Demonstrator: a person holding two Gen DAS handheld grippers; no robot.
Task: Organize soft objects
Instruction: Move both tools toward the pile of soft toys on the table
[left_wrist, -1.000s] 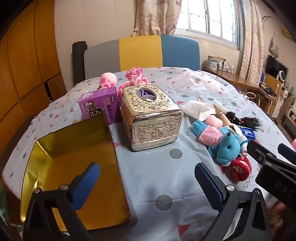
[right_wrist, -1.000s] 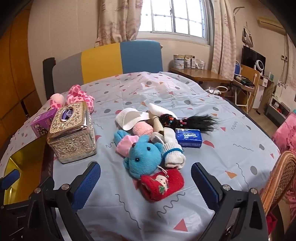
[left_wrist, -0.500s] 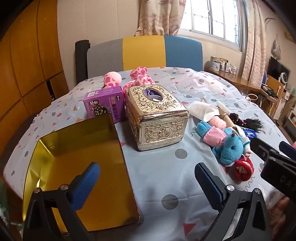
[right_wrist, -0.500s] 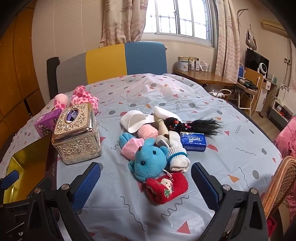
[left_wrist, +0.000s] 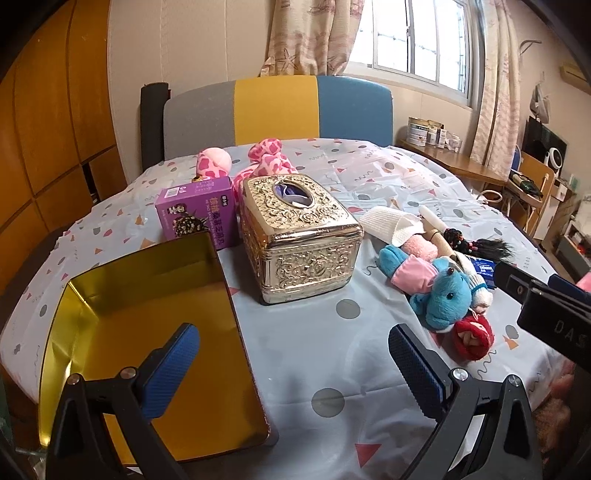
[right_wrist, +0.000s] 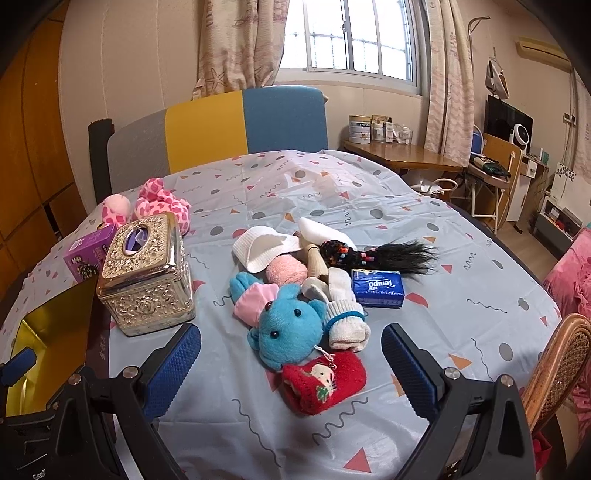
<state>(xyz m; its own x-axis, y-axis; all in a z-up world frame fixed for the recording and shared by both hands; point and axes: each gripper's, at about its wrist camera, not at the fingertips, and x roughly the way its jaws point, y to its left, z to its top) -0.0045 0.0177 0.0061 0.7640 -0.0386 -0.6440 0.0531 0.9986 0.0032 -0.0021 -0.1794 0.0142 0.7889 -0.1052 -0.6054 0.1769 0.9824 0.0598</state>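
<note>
Both tools (left_wrist: 291, 363) (right_wrist: 291, 356) are drawn back, held wide, empty. Elephant (right_wrist: 286, 326) overlaps sock (right_wrist: 325, 380); two may be snagged together.

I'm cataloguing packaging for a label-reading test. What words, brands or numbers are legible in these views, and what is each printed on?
"tempo": on the blue tissue pack, seen upside down.
"DAS": on the black body of the right hand-held gripper, cut off at the picture's edge.
Purple cardboard box: Chinese characters and small print, too blurred to read.
Tins on the wooden side table: labels too small to read.
Gold embossed tissue box: no text visible.
</note>
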